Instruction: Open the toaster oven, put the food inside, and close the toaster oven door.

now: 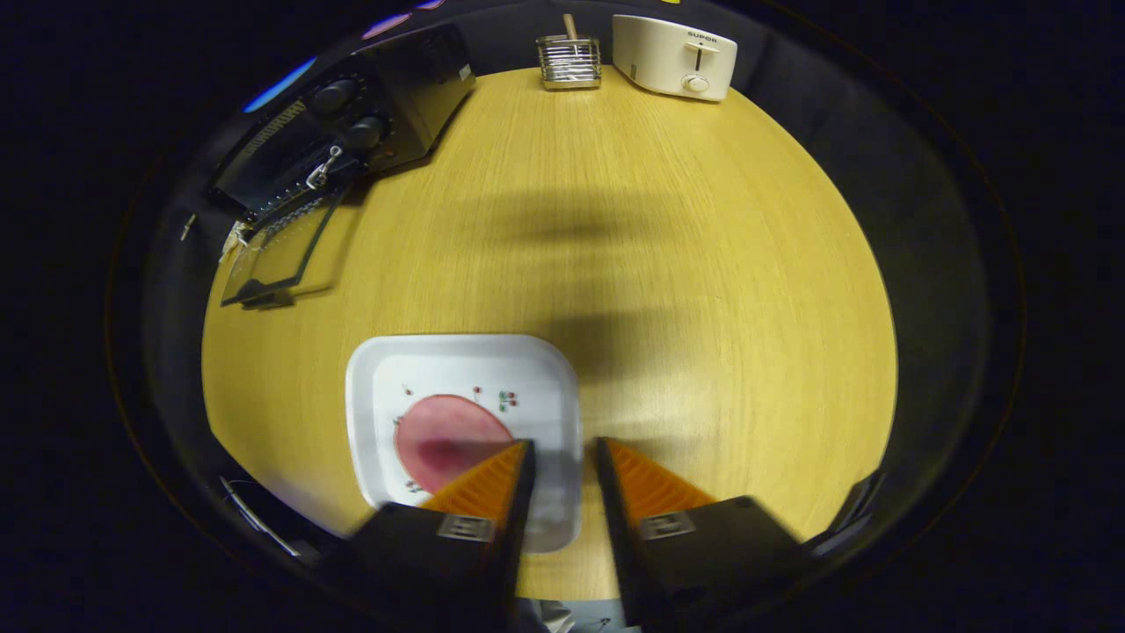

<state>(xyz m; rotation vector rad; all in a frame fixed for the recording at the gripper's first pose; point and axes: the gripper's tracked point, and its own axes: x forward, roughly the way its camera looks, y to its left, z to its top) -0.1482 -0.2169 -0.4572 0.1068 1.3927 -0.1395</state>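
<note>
Single fisheye on the gripper point(564, 444) looked steeply down onto the wooden table point(685, 290) from well above, facing forward along both fingers; plate point(457, 360) sat nearest, toaster oven point(352, 132) and toaster point(672, 54) at the far edge.

text: "supor" | on: top face of cream toaster point(675, 55) | other marks: too small to read

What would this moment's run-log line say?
oven: toaster oven door down | food: pink slice on white plate | gripper: open, above plate edge, holding nothing
</note>
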